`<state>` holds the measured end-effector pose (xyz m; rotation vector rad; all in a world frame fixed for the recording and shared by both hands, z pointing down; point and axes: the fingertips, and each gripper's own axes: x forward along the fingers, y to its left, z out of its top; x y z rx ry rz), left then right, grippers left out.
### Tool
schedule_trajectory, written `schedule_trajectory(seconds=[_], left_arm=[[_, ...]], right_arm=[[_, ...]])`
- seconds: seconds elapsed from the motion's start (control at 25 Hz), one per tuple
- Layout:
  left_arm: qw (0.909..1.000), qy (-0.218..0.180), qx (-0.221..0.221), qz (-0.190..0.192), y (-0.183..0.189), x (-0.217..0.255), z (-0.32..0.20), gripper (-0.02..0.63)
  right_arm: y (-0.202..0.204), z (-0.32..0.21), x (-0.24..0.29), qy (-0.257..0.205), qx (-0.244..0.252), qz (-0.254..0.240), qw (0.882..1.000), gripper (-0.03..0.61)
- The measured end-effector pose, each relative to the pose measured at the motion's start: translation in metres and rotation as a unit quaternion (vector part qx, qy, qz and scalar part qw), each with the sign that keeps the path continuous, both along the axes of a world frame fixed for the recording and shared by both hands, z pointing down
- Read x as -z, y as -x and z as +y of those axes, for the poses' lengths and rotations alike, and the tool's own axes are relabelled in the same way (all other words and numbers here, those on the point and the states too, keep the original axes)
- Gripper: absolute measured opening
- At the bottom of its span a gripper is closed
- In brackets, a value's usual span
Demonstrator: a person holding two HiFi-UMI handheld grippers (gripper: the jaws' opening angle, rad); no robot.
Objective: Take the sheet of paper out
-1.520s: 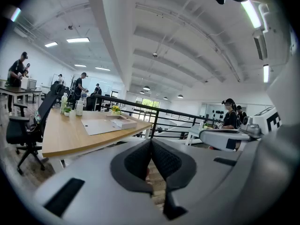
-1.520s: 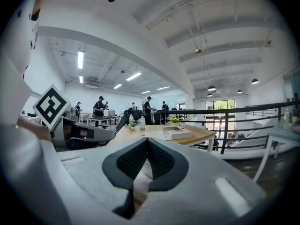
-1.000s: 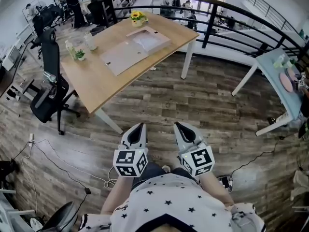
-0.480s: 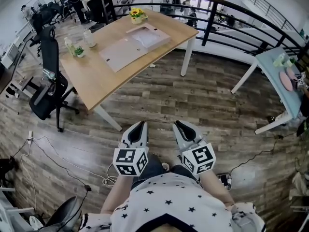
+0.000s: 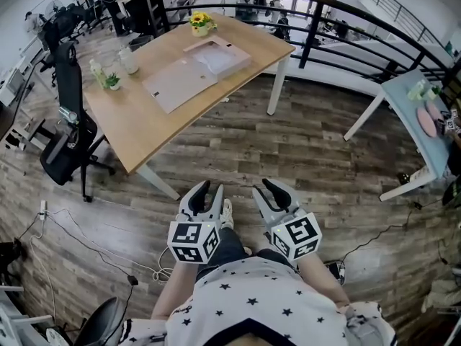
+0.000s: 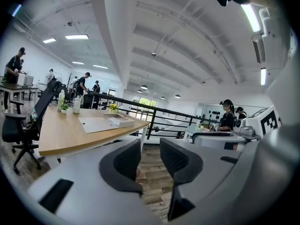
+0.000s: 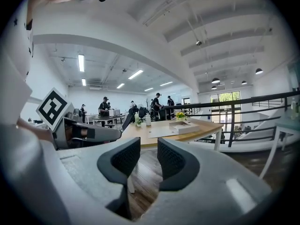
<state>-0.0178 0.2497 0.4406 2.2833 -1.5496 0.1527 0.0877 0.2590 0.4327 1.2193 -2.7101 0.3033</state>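
Open box (image 5: pixel 241 62) on tabletop (image 5: pixel 144 121), contents too small, possibly white paper (image 5: pixel 215 52), side table (image 5: pixel 410 114) cut by right edge, office chair (image 5: pixel 101 326) cut bottom-left.

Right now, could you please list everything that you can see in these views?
wooden table: one, light brown, upper left of the head view
flat board: one, grey, mid-table
shallow box: one, pale, white inside, beside the board
flower pot: one, yellow blooms, table's far edge
jar: one, clear, table's left side
small plant: one, green, near the jar
office chair: one, black, left of the table
railing: one, black, behind the table
side table: one, pale blue, right edge
left gripper: grey, bottom centre, jaws just opening, nothing between
right gripper: grey, alongside, likewise opening, empty
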Motion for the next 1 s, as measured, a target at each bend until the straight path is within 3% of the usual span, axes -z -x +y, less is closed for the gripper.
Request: schedule_trajectory(seconds=[0.32, 0.8, 1.0], left_arm=[[0.9997, -0.019, -0.010, -0.009, -0.007, 0.006, -0.012, 0.146], [0.9995, -0.024, -0.012, -0.014, -0.002, 0.010, -0.028, 0.146], [0.9997, -0.013, -0.016, -0.011, 0.011, 0.015, -0.085, 0.146]], right_arm=[[-0.001, -0.013, 0.002, -0.004, 0.006, -0.001, 1.000, 0.153], [0.006, -0.029, 0.010, -0.022, 0.004, -0.009, 1.000, 0.158], [0.018, -0.086, 0.017, -0.014, -0.005, -0.008, 1.000, 0.158]])
